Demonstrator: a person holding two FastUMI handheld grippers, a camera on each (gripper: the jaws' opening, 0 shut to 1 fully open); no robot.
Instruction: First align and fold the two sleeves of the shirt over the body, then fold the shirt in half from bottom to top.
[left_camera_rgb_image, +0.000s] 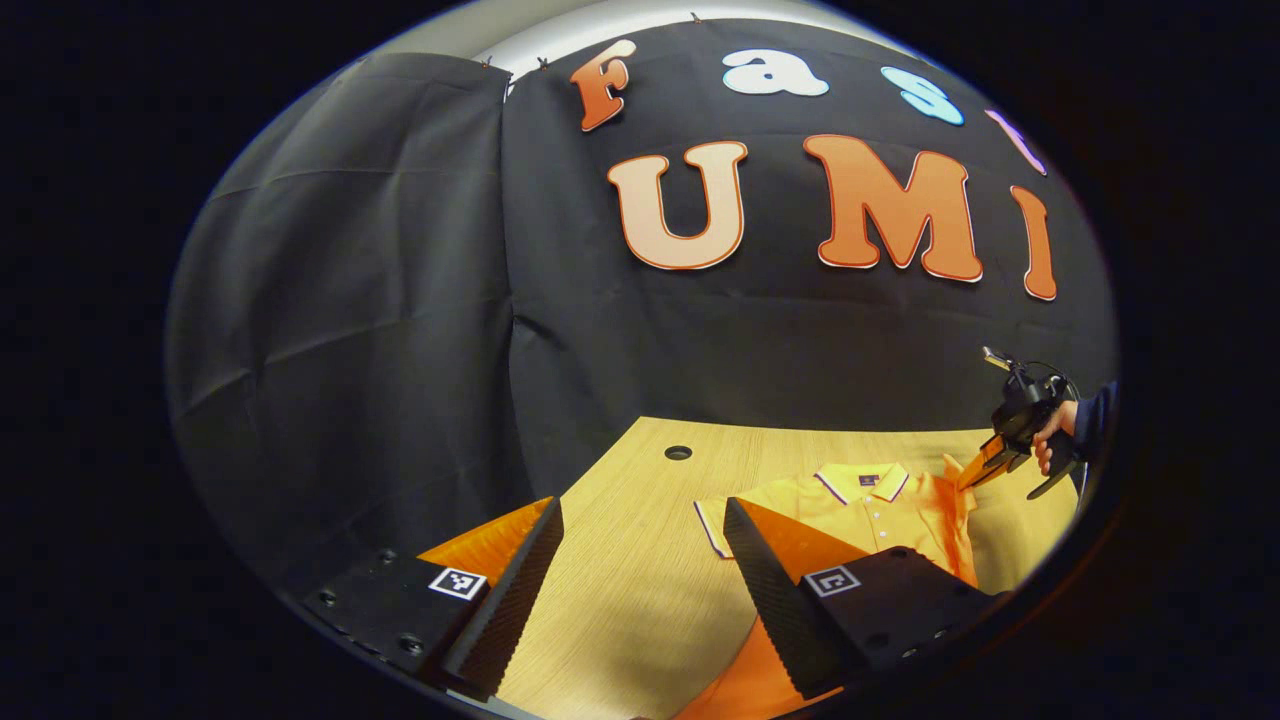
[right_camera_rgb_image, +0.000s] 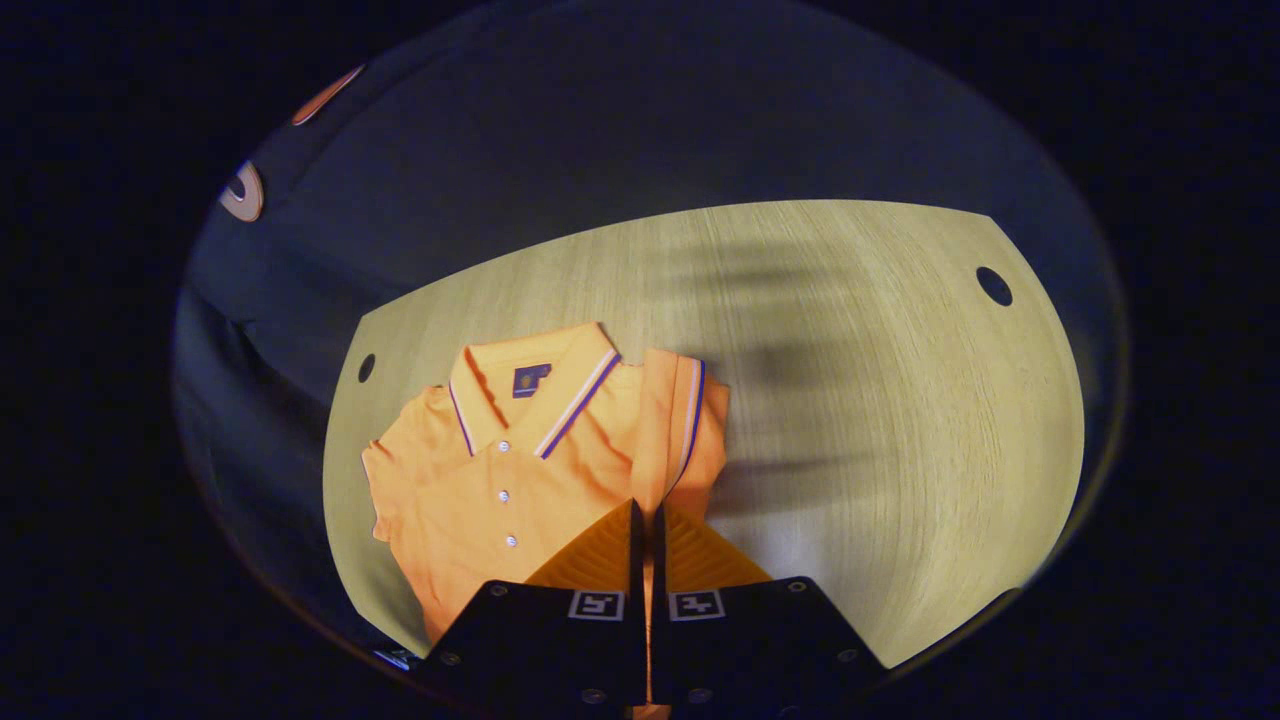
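**A:** Jaws check: the right gripper (right_camera_rgb_image: 642, 520) has its jaws pressed together on a fold of the sleeve (right_camera_rgb_image: 680, 425), already laid over the orange shirt (right_camera_rgb_image: 500, 480) on the desk (right_camera_rgb_image: 900, 400). The left gripper (left_camera_rgb_image: 640, 530) hangs with jaws wide apart, holding nothing.

**B:** So it's probably the sleeve step: release, then fold the other sleeve. Count: 1 shirt, 2 grippers.

My left tongs (left_camera_rgb_image: 640, 560) ride on flat black mounting blocks with small dark screws, each block carrying a square black-and-white marker, and the fingers (left_camera_rgb_image: 775, 590) have finely ribbed inner faces. My right tongs (right_camera_rgb_image: 645, 540) sit on matching black blocks with two such markers and screws. My hand (left_camera_rgb_image: 1050, 440) comes out of a dark blue sleeve (left_camera_rgb_image: 1095, 415), with a thin black cable looping above it.
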